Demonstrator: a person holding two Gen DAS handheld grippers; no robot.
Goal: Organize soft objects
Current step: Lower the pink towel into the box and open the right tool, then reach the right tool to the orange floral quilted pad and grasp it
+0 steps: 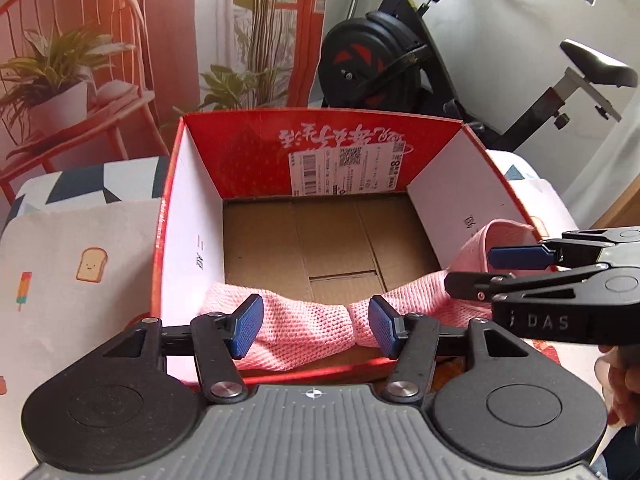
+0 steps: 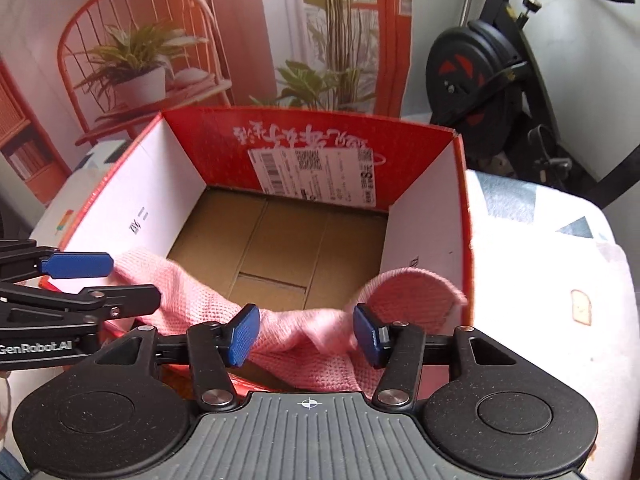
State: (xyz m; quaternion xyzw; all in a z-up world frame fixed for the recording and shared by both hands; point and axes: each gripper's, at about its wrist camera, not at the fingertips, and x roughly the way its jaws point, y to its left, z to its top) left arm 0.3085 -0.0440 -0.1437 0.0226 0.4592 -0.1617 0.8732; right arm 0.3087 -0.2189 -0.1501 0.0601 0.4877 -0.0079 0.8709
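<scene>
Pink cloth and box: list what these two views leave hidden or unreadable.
- Pink cloth: its near edge is hidden behind the left gripper in the left view and behind the right gripper in the right view.
- Box: its near wall is covered by cloth and grippers in both views.
- Label: print too small to read.

one pink cloth (image 1: 316,332), one red box (image 1: 240,152), two claws (image 1: 316,326) (image 2: 306,334)

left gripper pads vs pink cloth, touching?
Cannot tell. In the left wrist view the left gripper stands open around the pink cloth; the cloth runs right up to both pads, with no clear gap or press.
</scene>
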